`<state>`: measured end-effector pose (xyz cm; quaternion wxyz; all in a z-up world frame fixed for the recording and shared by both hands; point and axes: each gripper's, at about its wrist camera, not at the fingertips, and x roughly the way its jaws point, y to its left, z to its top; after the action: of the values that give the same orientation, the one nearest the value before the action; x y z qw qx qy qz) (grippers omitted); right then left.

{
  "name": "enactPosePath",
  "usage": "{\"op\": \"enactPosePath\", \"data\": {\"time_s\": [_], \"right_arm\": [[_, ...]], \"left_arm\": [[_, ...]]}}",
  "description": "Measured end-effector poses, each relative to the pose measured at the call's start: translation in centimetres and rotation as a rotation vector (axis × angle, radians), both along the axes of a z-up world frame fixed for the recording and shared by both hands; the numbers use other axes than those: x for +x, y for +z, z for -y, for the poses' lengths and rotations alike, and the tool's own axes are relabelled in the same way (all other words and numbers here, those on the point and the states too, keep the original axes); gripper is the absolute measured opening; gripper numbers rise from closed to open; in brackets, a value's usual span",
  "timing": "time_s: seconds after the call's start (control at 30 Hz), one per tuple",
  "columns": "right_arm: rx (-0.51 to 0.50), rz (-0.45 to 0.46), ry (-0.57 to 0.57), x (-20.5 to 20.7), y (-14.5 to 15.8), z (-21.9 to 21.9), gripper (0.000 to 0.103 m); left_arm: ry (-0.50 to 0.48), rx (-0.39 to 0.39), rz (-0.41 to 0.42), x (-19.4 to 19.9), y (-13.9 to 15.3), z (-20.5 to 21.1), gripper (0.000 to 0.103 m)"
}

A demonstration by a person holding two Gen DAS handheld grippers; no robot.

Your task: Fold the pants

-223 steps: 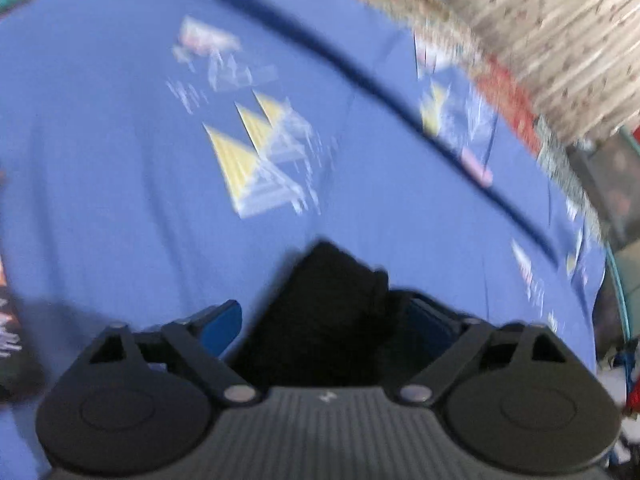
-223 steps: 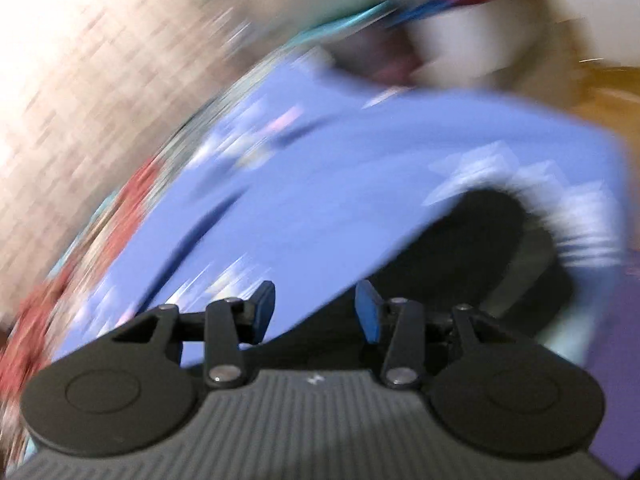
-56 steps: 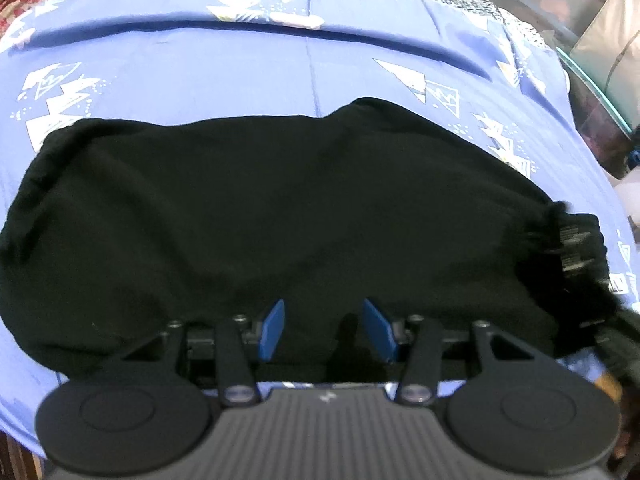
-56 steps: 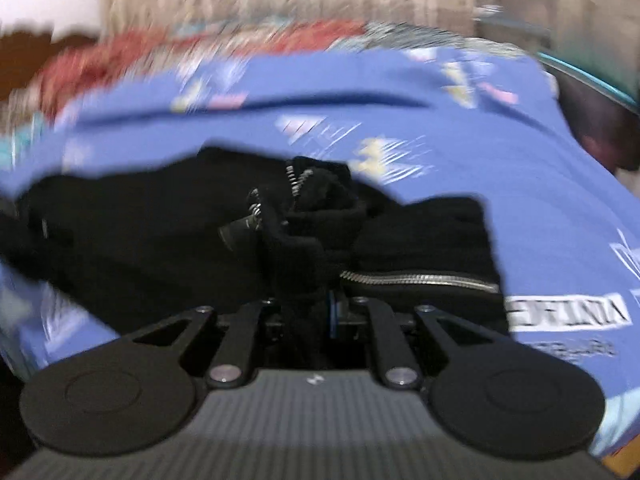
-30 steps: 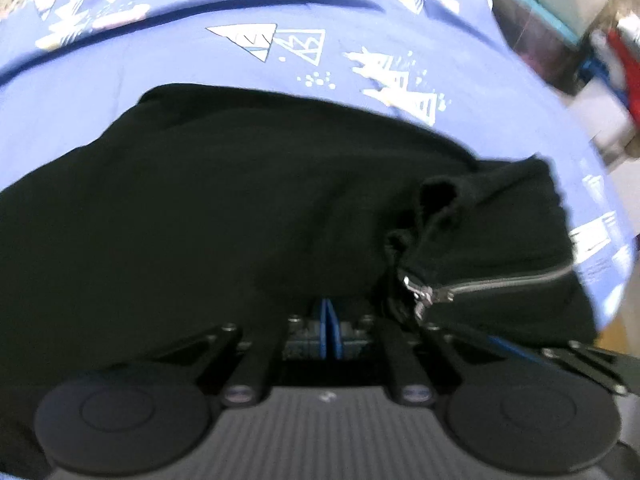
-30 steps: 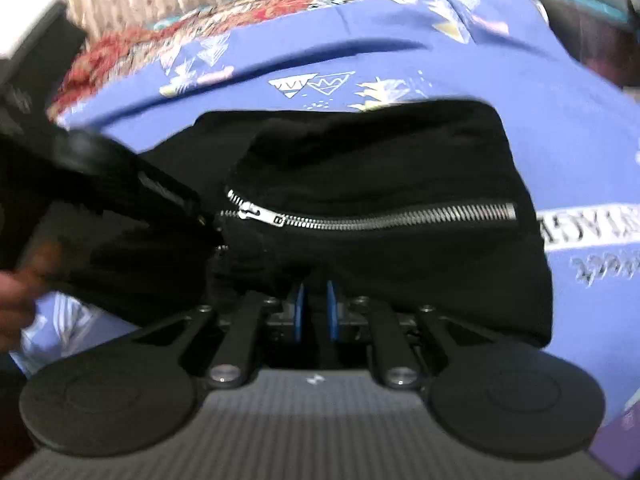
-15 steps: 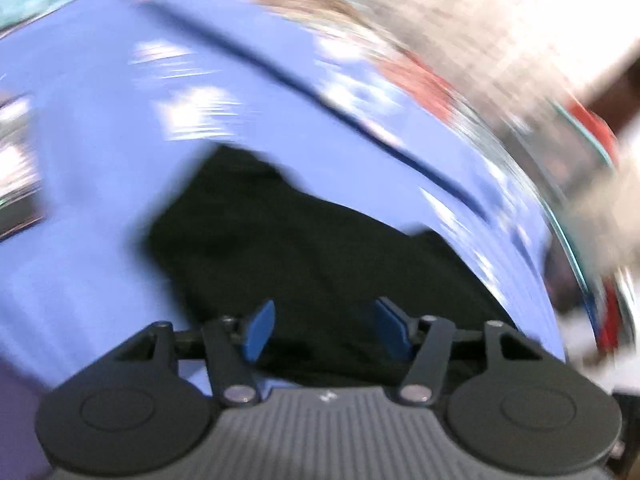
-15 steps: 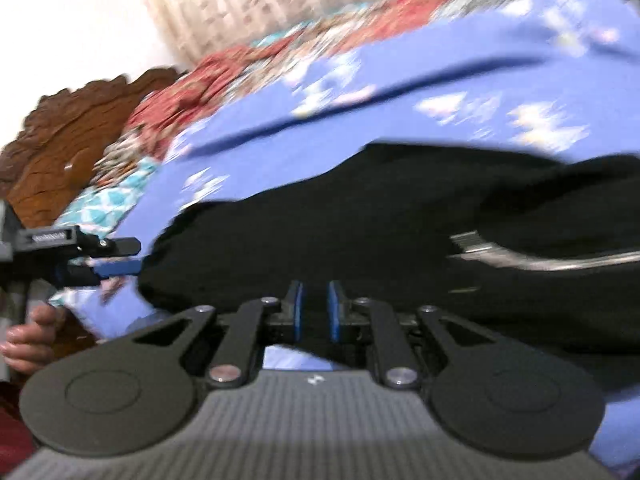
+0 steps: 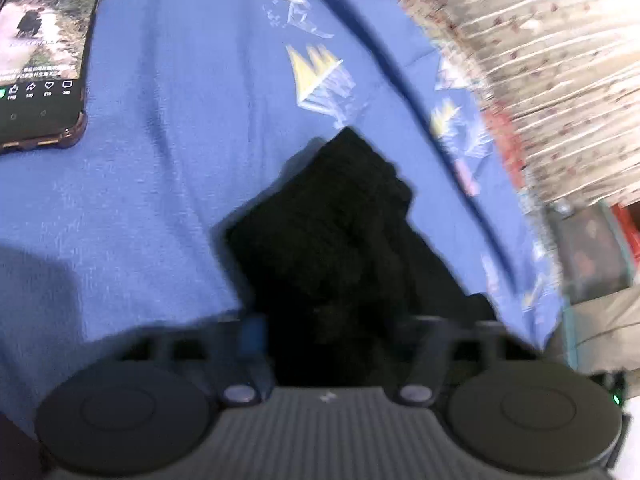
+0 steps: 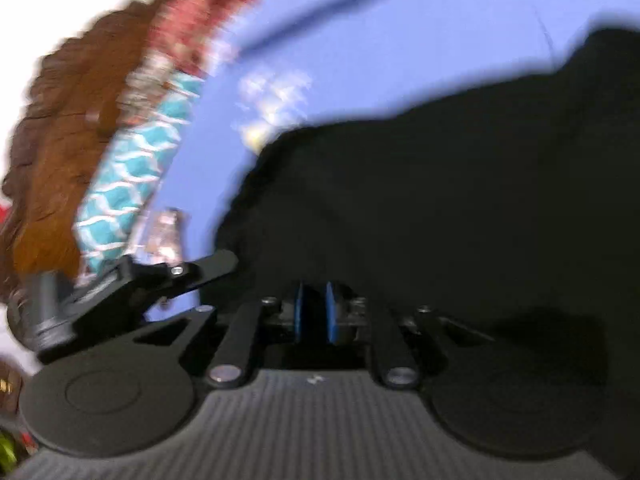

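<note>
Black pants (image 9: 332, 232) lie on the blue bedsheet (image 9: 180, 160), already bunched into a shorter dark mass, so I'd judge at least one fold is in and the final tidy fold or squaring-up is left; blur hides the edge alignment. From the left wrist view the pants narrow end points away toward the curtain (image 9: 540, 60), well clear of the phone (image 9: 44, 52) lying on the sheet far off to the pants' left. Left gripper (image 9: 332, 332) sits low over the near end of the pants, angled down, jaws closing with black fabric between them; can't tell if the pads bite yet. Right gripper (image 10: 316, 312) also pitched down over the pants (image 10: 440, 200), blue pads nearly together with dark cloth apparently pinched in the gap. The left gripper shows just beside the pants' left edge (image 10: 160, 280), toward the wooden headboard (image 10: 68, 132).
</note>
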<state>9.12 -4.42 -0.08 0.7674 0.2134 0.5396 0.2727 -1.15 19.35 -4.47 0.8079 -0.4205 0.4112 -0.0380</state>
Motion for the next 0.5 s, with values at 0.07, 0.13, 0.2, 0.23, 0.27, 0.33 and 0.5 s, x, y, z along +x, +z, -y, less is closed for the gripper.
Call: {"op": "enactPosePath", "data": {"time_s": [0.07,0.13,0.2,0.23,0.27,0.33,0.5], "right_arm": [[0.076,-0.05,-0.058,0.1,-1.2,0.8,0.003],[0.115,-0.086,-0.08,-0.2,-1.3,1.6,0.003],[0.133,-0.079,-0.079,-0.8,-0.7,2.4,0.005],[0.154,-0.072,-0.096,-1.2,-0.4,3.1,0.007],[0.179,-0.052,-0.125,-1.7,0.1,4.3,0.011],[0.2,-0.002,-0.193,-3.0,1.1,7.1,0.011],[0.194,0.115,-0.421,-6.9,3.2,16.2,0.012]], "left_arm": [[0.009,0.001,0.005,-0.7,0.0,0.1,0.02],[-0.008,0.046,0.043,-1.3,1.3,0.8,0.018],[-0.048,0.15,0.112,-1.6,3.4,2.8,0.017],[-0.078,0.212,0.155,-1.8,4.5,4.1,0.016],[-0.118,0.289,0.209,-2.0,5.8,5.9,0.016],[-0.198,0.415,0.302,-3.0,7.8,9.3,0.016],[-0.475,0.651,0.444,-3.9,8.9,19.6,0.024]]}}
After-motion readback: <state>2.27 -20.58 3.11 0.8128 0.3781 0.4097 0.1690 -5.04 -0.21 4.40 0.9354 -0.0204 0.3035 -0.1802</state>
